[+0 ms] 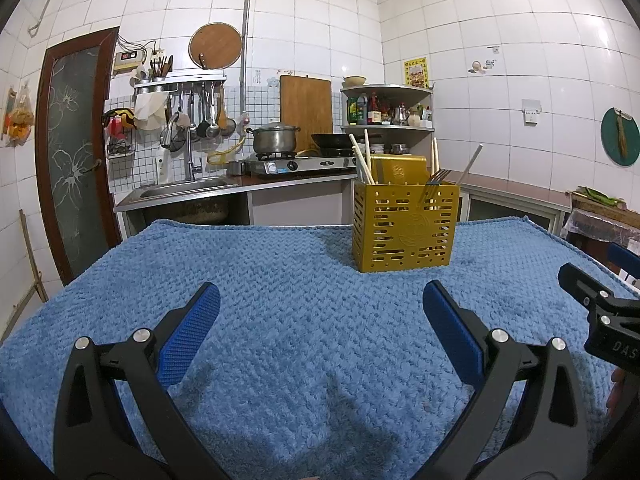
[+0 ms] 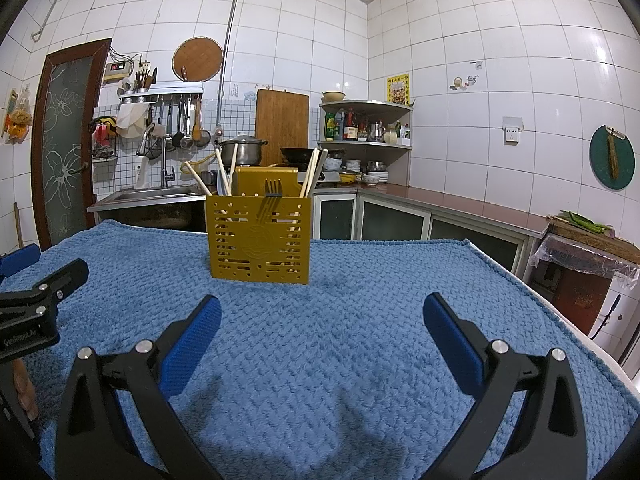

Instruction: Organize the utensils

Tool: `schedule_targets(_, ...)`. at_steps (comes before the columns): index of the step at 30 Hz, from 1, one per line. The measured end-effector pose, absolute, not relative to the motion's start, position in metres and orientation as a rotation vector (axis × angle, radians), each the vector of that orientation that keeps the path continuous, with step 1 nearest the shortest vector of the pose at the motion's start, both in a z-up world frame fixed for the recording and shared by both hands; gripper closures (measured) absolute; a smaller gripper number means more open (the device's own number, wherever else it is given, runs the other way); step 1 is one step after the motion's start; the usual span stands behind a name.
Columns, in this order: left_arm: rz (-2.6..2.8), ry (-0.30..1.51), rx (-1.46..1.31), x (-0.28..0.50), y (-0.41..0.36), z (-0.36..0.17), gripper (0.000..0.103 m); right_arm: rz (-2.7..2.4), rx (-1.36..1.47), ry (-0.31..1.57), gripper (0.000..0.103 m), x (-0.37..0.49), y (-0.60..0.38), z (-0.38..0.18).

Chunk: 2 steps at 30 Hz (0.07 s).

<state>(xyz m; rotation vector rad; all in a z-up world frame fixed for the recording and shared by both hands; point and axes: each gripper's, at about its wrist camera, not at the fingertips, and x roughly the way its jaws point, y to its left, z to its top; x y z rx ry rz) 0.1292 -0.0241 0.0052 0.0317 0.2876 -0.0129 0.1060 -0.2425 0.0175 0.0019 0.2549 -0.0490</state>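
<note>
A yellow slotted utensil holder [image 1: 405, 229] stands upright on the blue towel [image 1: 280, 280] at the far side; it also shows in the right wrist view [image 2: 259, 238]. It holds several wooden chopsticks [image 1: 362, 160], a fork [image 1: 434, 184] and a pale utensil handle [image 1: 470, 163]. The chopsticks [image 2: 312, 172] and fork [image 2: 273, 192] show in the right wrist view too. My left gripper [image 1: 320, 308] is open and empty above the towel, short of the holder. My right gripper [image 2: 322, 318] is open and empty, also short of the holder.
The right gripper's body [image 1: 600, 312] shows at the left view's right edge; the left gripper's body [image 2: 36, 300] shows at the right view's left edge. Behind the table are a sink [image 1: 188, 188], a stove with a pot [image 1: 276, 140], and a counter [image 2: 460, 204].
</note>
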Motion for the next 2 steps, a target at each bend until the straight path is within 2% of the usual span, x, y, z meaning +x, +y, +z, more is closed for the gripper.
schedule_targets(2, -0.013, 0.288, 0.032, 0.1289, -0.0245, 0.0052, 0.005, -0.049, 0.002, 0.255, 0.004, 0.1058, -0.2425, 0.0174)
